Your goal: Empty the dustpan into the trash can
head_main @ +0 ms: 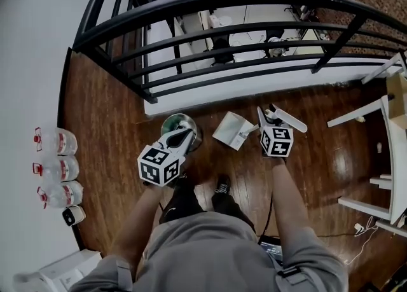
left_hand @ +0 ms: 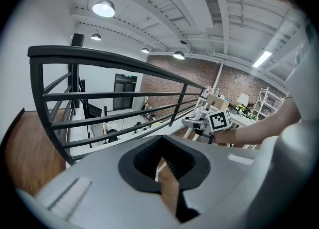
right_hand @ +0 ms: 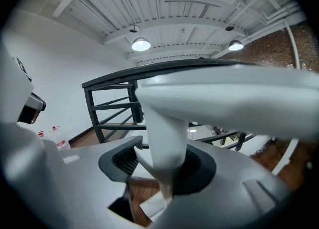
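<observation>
The white dustpan [head_main: 232, 130] hangs tilted just above the wooden floor, right of the round metal trash can [head_main: 181, 126]. Its long white handle [head_main: 286, 118] runs through my right gripper [head_main: 266, 125], which is shut on it. In the right gripper view the handle [right_hand: 164, 138] fills the gap between the dark pads, and a corner of the pan [right_hand: 152, 205] shows below. My left gripper [head_main: 184, 138] hovers over the can's near rim. In the left gripper view its jaws [left_hand: 164, 165] stand apart with only floor showing between them.
A black metal railing [head_main: 241, 27] curves across the far side, with a drop to a lower level beyond it. Several water bottles [head_main: 57, 170] line the left wall. White furniture [head_main: 388, 151] stands at the right. The person's feet [head_main: 219, 189] are just behind the can.
</observation>
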The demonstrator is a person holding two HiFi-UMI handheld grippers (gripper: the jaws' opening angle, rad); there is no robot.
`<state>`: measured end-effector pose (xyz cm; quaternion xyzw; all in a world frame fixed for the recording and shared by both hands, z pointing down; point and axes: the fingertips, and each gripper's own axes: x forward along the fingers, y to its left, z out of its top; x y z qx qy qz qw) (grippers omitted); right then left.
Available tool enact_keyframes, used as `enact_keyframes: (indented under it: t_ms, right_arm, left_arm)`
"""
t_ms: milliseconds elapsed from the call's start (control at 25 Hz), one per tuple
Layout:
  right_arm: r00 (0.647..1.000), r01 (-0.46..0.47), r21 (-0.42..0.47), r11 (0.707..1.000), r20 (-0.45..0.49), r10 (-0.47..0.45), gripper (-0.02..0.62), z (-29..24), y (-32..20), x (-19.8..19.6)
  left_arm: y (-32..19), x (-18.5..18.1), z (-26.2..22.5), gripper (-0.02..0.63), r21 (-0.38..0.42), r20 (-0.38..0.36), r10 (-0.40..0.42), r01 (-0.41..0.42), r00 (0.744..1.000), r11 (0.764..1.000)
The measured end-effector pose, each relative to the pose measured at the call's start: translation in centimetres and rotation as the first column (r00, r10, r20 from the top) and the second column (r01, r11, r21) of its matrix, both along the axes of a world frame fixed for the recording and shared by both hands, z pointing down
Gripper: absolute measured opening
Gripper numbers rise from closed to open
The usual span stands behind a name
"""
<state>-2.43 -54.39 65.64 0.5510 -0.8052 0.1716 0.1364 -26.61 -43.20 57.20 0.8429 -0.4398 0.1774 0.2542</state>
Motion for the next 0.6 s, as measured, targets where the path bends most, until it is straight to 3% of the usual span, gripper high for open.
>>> enact_keyframes:
  t_ms: [240, 600]
  right_arm:
    - [1.0, -0.026, -0.011, 1.0, 0.001, 0.026, 0.176, 0.5, 2.0, 1.5]
    - [0.993, -0.119, -0.066, 0.991, -0.031, 0.117, 0.176, 2.0, 4.6, 3.0]
  left_arm:
    - [0.8, 1.8, 0.0, 0.005, -0.007, 0.0, 0.027, -0.027, 1.0, 1.0]
    - [2.2, 1.0, -0.4, 0.005, -0.005, -0.007, 0.061, -0.061, 0.998, 0.998]
